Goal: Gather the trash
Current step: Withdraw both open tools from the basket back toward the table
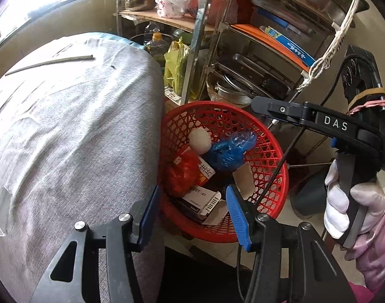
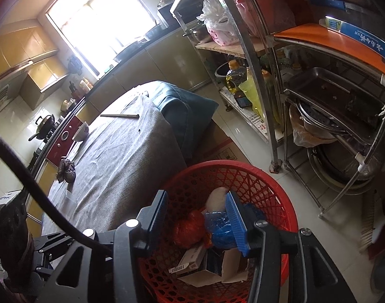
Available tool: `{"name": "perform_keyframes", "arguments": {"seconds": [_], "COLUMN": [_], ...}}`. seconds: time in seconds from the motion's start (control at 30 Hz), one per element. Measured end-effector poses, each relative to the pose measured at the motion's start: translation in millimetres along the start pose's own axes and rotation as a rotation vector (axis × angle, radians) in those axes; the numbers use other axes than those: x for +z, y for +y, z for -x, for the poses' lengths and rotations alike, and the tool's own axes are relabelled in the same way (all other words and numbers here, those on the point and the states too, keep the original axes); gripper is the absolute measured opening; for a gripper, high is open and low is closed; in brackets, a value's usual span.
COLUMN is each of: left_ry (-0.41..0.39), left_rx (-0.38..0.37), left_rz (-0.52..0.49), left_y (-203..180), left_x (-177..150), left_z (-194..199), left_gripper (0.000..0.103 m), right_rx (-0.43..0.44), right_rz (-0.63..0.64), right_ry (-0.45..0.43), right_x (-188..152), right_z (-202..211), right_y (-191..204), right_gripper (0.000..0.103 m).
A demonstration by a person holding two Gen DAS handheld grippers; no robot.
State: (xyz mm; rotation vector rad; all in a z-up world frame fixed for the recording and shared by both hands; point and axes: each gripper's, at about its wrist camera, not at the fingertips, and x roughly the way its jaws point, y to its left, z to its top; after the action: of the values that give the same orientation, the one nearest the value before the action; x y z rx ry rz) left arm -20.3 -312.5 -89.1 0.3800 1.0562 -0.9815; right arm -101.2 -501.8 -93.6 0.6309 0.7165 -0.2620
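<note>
Below both grippers' parted jaws: basket (image 2: 275, 189) trash, seemingly untouched.

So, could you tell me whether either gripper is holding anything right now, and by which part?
Nothing is held. The left gripper and right gripper both hang empty, jaws apart, over the red basket.

Two fisheye views, each looking forward and steeply down along a handheld gripper's jaws. The left wrist view looks from close above at a red basket (image 1: 268, 156) beside a grey-covered worktop (image 1: 74, 131). The right wrist view looks from closer above the same basket (image 2: 275, 189). Both share the worktop (image 2: 121, 156) and a metal shelf rack (image 1: 217, 58) (image 2: 273, 80).
</note>
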Motion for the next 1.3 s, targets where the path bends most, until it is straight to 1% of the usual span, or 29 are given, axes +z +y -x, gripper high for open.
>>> {"name": "perform_keyframes", "arguments": {"seconds": [0.13,0.23,0.33,0.53,0.7,0.83,1.0,1.2,1.3], "left_ry": [-0.018,-0.047,-0.077,-0.133,-0.174,-0.224,-0.278,-0.329,-0.348], "left_rx": [0.017,0.040,0.064,0.104,0.134,0.175,0.229,0.288,0.319], "left_rz": [0.000,-0.008,-0.014,-0.015,0.003,0.039,0.113,0.219,0.272], "left_y": [3.0,5.2,7.2,15.4,26.4,41.4,71.1,109.6,127.3], "left_x": [-1.4,-3.0,-4.4,-11.4,-19.1,-26.9,-43.9,-69.0,-83.1], "left_z": [5.8,14.0,23.3,43.4,58.9,77.2,102.0,131.2,143.8], "left_gripper": [0.055,0.055,0.057,0.060,0.061,0.062,0.063,0.063,0.064], "right_rx": [0.006,0.009,0.011,0.019,0.023,0.028,0.038,0.061,0.086], "right_rz": [0.013,0.021,0.035,0.078,0.122,0.164,0.228,0.316,0.361], "right_ry": [0.006,0.012,0.018,0.023,0.040,0.050,0.060,0.089,0.115], "right_x": [-0.5,-0.9,-0.9,-0.6,-5.3,-6.6,-7.4,-16.6,-23.9], "right_z": [-1.9,-3.6,-4.5,-6.2,-10.5,-12.4,-15.2,-23.3,-29.6], "right_y": [5.6,10.4,18.3,41.7,64.9,88.4,122.8,175.9,205.6], "right_gripper": [0.052,0.052,0.052,0.052,0.052,0.052,0.052,0.052,0.052]}}
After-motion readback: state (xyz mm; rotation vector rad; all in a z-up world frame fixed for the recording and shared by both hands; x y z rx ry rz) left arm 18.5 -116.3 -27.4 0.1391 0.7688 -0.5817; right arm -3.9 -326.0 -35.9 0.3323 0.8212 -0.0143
